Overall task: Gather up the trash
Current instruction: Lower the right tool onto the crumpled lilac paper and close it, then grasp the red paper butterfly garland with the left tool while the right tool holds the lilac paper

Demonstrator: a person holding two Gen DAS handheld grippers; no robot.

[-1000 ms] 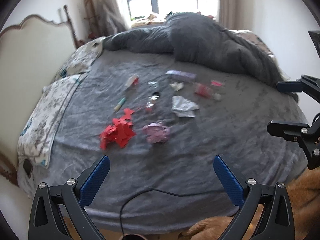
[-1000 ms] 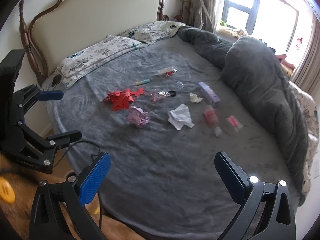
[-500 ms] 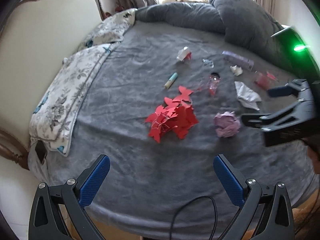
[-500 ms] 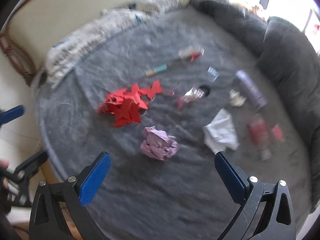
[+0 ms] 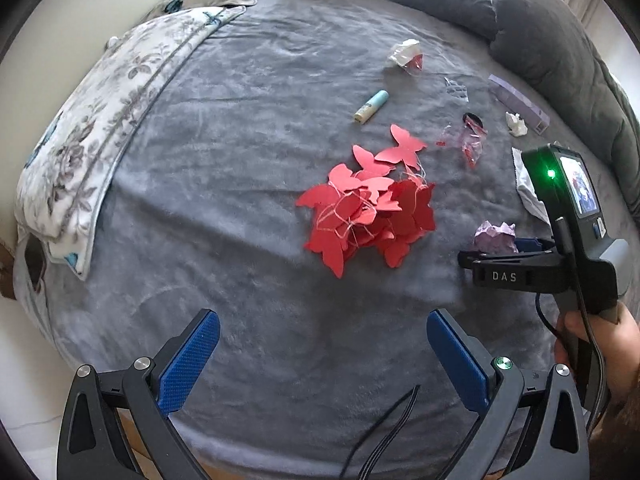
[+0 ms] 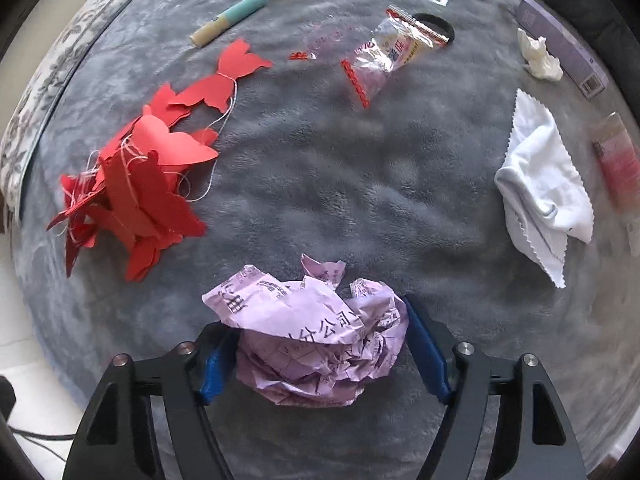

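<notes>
Grey bed cover (image 6: 320, 184) remains littered. My right gripper (image 6: 316, 344) has just been closing around the crumpled purple paper (image 6: 312, 340), pads touching it; my left gripper (image 5: 320, 360) gapes empty. Nothing collected yet.

It was a bedroom in a home. A bed (image 5: 224, 184) filled the view, spread with a soft grey blanket, with flowered pillows (image 5: 100, 120) along one side and a thick grey duvet (image 5: 540, 28) bunched up along the far edge. Scattered paper scraps and wrappers lay on the blanket.
</notes>
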